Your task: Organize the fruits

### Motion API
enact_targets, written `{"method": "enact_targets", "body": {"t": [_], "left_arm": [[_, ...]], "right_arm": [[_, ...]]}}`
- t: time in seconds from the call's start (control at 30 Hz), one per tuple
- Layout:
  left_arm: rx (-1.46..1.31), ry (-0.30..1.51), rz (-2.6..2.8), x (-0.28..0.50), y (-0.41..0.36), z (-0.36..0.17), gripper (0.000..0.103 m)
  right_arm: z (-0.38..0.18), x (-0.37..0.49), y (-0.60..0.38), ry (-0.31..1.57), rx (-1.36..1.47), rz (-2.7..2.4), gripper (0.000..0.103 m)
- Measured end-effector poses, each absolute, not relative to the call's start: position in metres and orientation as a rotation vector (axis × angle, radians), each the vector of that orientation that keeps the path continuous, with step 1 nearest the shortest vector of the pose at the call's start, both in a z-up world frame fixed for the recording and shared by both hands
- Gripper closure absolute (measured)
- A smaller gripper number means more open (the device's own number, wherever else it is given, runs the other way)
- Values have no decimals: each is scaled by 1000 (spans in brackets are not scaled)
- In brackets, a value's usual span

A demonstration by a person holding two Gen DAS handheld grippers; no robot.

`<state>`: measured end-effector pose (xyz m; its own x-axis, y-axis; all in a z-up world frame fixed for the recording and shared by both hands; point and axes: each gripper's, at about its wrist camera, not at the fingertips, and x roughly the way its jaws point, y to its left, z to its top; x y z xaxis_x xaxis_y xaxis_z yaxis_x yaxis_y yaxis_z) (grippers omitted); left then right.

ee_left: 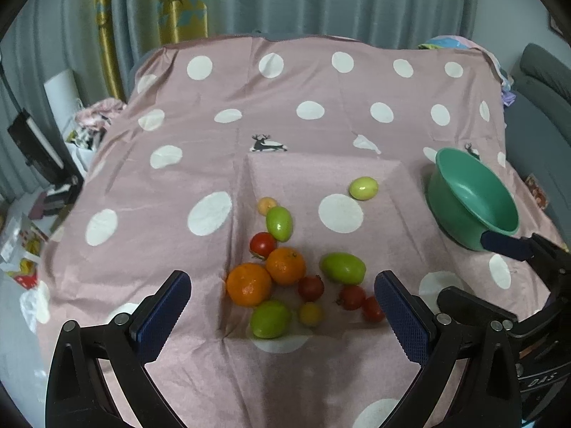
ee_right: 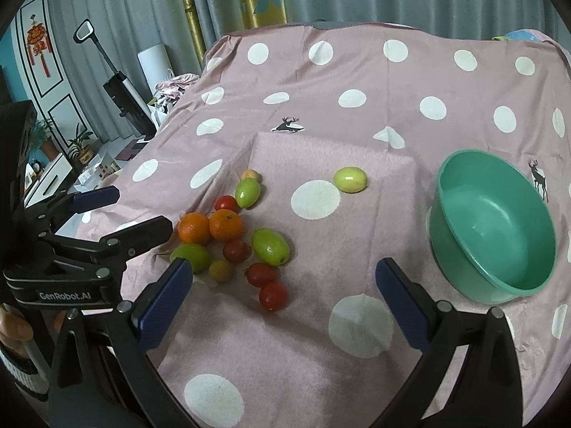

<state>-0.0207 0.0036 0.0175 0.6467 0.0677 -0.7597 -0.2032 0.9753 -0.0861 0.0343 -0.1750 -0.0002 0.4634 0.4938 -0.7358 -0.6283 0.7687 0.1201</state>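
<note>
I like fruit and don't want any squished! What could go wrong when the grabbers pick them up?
The fruits are round and packed together, so grabbing one orange could nudge the red tomatoes and make them roll. The tomatoes are soft, so a hard squeeze might squash one. The green bowl is tilted, so dropped fruit might tip it or bounce out.

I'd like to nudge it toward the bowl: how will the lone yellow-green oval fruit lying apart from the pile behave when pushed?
The lone yellow-green oval fruit looks smooth and glossy, so it may slip. Its egg shape probably rolls crookedly. The pink dotted cloth is soft, likely slowing it.
</note>
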Motion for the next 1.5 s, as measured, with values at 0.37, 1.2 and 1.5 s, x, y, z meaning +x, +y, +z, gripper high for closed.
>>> {"method": "enact_targets", "body": {"t": [0.37,1.2,1.5], "left_arm": [[-666,852,-262,-17,58,-3,1],[-187,939,-125,-18,15,-27,13],[-113,1025,-244,12,-14,-39,34]], "right_arm": [[-10,42,-177,881,-160,674,0],[-59,51,-180,1033,-96,792,21],[-81,60,-173,1139,-96,825,39]]}}
